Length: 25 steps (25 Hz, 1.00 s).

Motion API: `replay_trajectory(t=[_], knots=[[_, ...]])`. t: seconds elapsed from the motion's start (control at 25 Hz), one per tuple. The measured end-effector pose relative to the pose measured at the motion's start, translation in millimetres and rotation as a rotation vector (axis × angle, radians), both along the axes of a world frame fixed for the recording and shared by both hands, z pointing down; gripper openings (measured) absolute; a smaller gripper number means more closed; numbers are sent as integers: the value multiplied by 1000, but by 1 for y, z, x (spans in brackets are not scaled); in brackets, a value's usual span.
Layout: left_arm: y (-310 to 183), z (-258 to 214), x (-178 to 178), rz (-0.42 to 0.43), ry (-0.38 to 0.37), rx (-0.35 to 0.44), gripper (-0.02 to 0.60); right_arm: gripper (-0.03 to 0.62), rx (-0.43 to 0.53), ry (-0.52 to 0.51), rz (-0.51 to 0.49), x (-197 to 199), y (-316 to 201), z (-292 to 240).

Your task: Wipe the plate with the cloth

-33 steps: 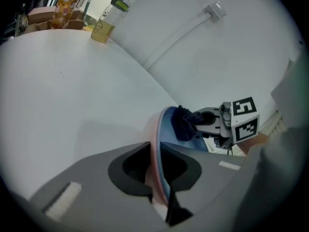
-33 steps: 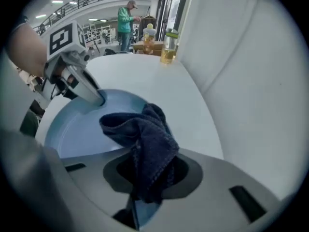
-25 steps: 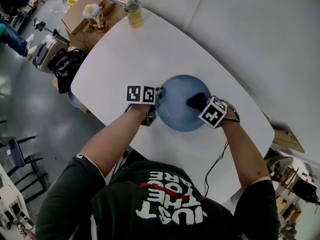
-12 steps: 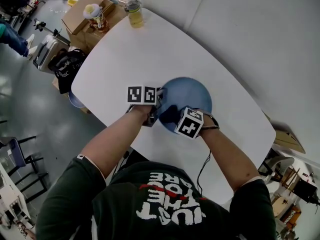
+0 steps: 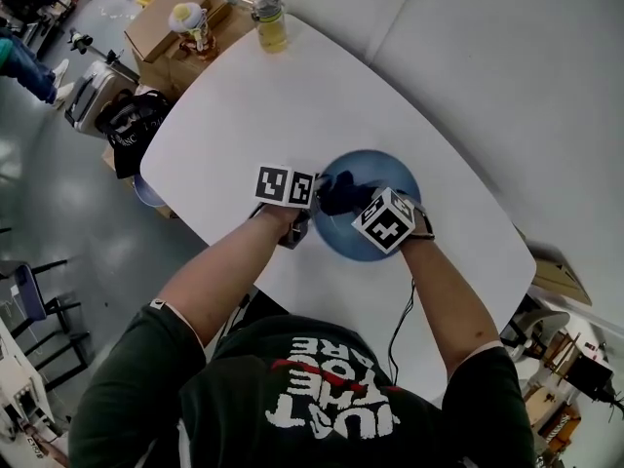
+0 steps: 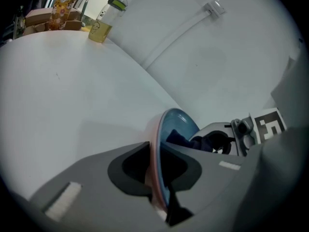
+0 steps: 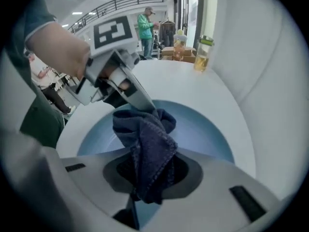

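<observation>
A round blue plate (image 5: 387,175) lies on the white table (image 5: 253,105). My left gripper (image 5: 310,205) clamps the plate's left rim. In the left gripper view the rim (image 6: 155,163) stands edge-on between the jaws, which are closing on it. My right gripper (image 5: 343,203) is shut on a dark blue cloth (image 5: 337,199) and presses it onto the left part of the plate, close to the left gripper. In the right gripper view the cloth (image 7: 147,149) bunches out from the jaws over the plate (image 7: 205,129), with the left gripper (image 7: 140,100) just beyond it.
A bottle of yellow liquid (image 5: 271,25) stands at the table's far end. Beside it on the floor are cardboard boxes (image 5: 161,27) and a black bag (image 5: 127,130). A black cable (image 5: 405,320) hangs from the right gripper. People stand far off in the right gripper view.
The right gripper has swept the cloth from the plate's right side across to its left part, up against the left gripper. The left gripper and plate stayed put.
</observation>
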<state>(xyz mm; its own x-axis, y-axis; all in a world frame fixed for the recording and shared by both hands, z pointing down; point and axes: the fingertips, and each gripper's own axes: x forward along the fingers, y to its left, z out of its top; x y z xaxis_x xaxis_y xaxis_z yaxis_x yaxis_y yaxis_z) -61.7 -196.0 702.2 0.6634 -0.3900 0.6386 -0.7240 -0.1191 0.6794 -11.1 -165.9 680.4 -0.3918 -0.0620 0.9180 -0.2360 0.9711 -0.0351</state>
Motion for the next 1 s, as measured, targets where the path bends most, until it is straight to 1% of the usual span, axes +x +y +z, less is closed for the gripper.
replay_trajectory(t=[0.12,0.2,0.28,0.4,0.52,0.64,0.72,0.8,0.92,1.0], knots=[[1,1,2,9,1,-2,44,83,25,4,50,-3,-19,6],[0,1,3,6,4,-1,44,83,40,19,83,4,-32,5],[0,1,3,-6,8,-4,43,83,65,55,99,21,-42,4],[0,0,2,-23,14,-11,43,83,85,125,124,58,-50,2],[0,2,1,-45,18,-17,44,83,44,207,101,91,-36,4],[0,2,0,-67,18,-20,44,83,-37,259,47,108,-3,5],[-1,2,-1,-78,18,-20,46,83,-90,264,11,107,23,5],[-2,2,-2,-85,16,-20,48,83,-126,256,-28,97,47,6],[-2,3,-3,-90,12,-21,49,83,-145,212,-73,65,69,8],[-3,4,-3,-91,17,-25,51,83,-142,165,-79,39,71,11]])
